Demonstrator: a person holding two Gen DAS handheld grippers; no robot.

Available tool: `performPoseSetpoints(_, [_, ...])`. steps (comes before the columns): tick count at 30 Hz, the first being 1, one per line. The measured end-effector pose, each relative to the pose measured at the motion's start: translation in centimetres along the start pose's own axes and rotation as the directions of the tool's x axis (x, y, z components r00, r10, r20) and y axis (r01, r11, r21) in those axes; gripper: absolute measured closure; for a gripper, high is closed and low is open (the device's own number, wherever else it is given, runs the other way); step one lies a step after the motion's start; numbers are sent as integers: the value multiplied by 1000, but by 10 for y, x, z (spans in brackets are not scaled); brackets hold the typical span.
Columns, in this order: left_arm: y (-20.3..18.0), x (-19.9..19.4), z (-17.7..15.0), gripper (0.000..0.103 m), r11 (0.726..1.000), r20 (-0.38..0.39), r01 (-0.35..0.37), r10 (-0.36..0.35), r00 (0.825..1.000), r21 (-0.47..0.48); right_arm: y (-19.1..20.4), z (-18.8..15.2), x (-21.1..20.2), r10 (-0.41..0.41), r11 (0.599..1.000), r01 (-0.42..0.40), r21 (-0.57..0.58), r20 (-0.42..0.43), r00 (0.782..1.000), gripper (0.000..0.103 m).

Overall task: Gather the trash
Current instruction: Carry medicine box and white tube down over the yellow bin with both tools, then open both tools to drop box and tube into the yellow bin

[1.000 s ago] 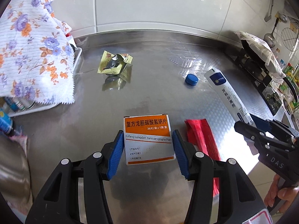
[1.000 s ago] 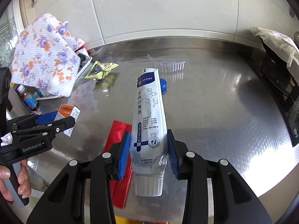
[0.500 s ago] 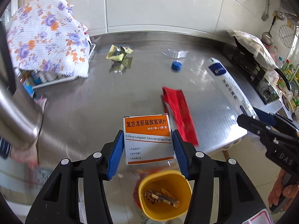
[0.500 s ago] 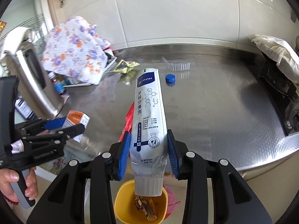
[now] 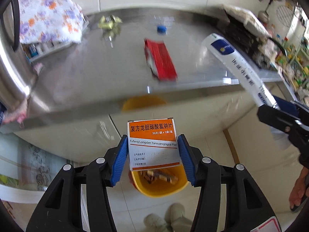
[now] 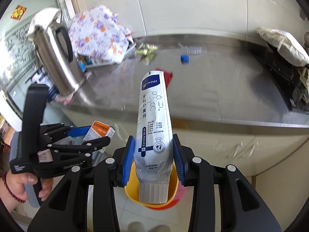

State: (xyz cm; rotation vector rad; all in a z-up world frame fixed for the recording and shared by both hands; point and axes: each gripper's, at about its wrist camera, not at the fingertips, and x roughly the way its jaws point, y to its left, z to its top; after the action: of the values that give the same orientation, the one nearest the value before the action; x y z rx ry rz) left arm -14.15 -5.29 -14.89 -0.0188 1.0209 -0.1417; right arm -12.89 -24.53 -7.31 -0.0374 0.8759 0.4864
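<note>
Premises: a home kitchen. Ahead of the claw (image 6: 153, 158), a stainless steel bench (image 6: 222, 89) runs along a white tiled wall (image 6: 193, 5). A steel kettle (image 6: 56, 58) stands to the left; utensils (image 5: 267, 5) hang at far right; tiled floor (image 5: 241, 166) lies below.

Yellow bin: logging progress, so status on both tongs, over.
Left tongs shut on medicine box. Right tongs shut on tube. Both above yellow bin. Nothing between.
</note>
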Motion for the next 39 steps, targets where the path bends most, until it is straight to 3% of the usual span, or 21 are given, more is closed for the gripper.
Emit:
performPoseSetpoints(5, [0, 31, -34, 51, 999, -82, 16, -13, 997, 46, 4, -41, 15, 12, 1000, -13, -5, -92, 996, 63])
performPoseSetpoints(11, [0, 82, -63, 51, 996, -173, 31, -15, 985, 88, 0, -87, 57, 17, 1000, -14, 11, -225, 974, 63])
performPoseSetpoints(21, [3, 176, -97, 51, 992, -299, 62, -28, 954, 107, -20, -153, 161, 35, 999, -20, 41, -428, 903, 63])
performPoseSetpoints(31, [12, 251, -116, 51, 994, -430, 59, -12, 903, 97, -39, -180, 248, 48, 997, -8, 71, -575, 817, 63])
performPoseSetpoints(35, [18, 263, -118, 51, 995, -453, 49, -6, 891, 84, -39, -180, 268, 47, 998, -9, 67, -590, 806, 63])
performPoseSetpoints(39, [15, 257, -120, 51, 996, -454, 46, -5, 891, 78, -43, -177, 277, 58, 997, -16, 75, -590, 806, 63])
